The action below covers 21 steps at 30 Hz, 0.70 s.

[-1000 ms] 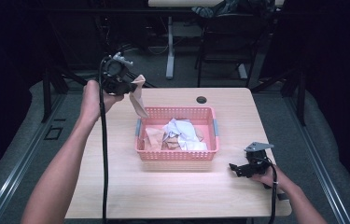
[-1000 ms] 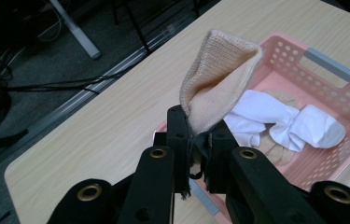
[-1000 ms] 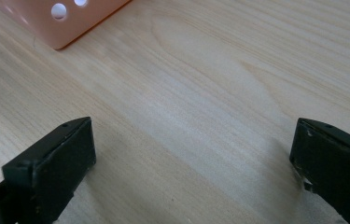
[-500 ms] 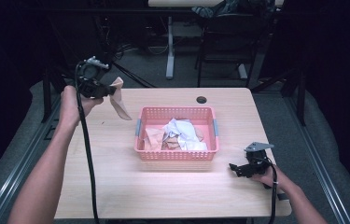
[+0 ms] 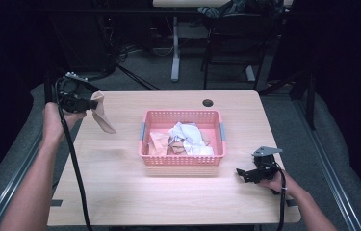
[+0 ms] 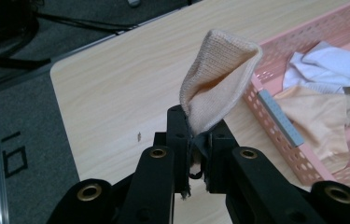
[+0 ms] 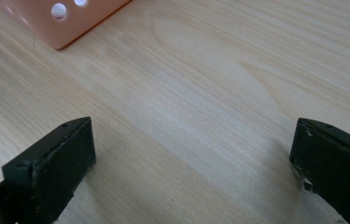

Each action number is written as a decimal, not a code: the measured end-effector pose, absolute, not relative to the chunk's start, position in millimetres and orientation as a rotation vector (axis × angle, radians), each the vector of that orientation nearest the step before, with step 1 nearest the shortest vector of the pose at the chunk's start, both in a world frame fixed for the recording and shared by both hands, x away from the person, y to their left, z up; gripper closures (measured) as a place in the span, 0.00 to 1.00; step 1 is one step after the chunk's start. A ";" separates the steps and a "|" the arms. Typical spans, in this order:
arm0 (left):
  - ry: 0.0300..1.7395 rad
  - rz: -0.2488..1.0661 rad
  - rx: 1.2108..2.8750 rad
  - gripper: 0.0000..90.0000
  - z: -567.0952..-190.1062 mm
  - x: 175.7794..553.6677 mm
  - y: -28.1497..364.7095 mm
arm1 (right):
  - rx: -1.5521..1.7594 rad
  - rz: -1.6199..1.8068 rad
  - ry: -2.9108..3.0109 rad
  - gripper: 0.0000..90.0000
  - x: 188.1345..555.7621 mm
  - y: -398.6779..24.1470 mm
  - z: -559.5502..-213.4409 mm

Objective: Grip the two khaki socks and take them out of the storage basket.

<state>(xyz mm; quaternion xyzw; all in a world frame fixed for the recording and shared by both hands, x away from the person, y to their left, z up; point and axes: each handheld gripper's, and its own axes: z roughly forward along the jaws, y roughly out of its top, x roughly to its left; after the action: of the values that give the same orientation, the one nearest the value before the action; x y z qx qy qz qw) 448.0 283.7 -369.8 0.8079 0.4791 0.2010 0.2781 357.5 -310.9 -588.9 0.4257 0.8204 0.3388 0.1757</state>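
My left gripper is shut on a beige sock that hangs from it above the table's far left corner. In the left gripper view the sock stands up out of the closed jaws of the left gripper. A pink basket sits mid-table with white and beige socks inside; its corner appears at the right of the left gripper view. My right gripper rests low on the table at the front right, jaws wide apart and nothing between them, as the right gripper view confirms.
The wooden table has a black round cable hole near its far edge. A cable trails from the left gripper down across the table. Beyond the table stand desk legs and dark floor.
The left hand has carried the beige sock leftward and lower, from beside the basket to the table's far left corner. The right gripper has stayed put.
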 end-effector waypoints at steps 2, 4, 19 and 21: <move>1.296 0.522 2.173 0.93 -376.7 448.3 285.8 | 1.207 0.959 2.324 0.00 357.4 -310.9 -588.9; 1.314 0.509 2.178 0.93 -384.5 449.0 287.8 | 1.207 0.958 2.324 0.00 357.4 -310.9 -588.9; 1.478 0.325 2.215 0.92 -476.8 458.3 304.2 | 1.206 0.960 2.324 0.00 357.5 -310.9 -588.9; 1.502 0.302 2.211 0.92 -488.2 459.3 306.0 | 1.207 0.959 2.324 0.00 357.4 -310.9 -588.9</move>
<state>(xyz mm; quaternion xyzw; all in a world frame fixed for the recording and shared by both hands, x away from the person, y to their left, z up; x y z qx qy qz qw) 459.3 306.0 -488.2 0.8010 0.5442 0.1096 0.2239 357.4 -310.9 -588.9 0.4262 0.8203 0.3386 0.1754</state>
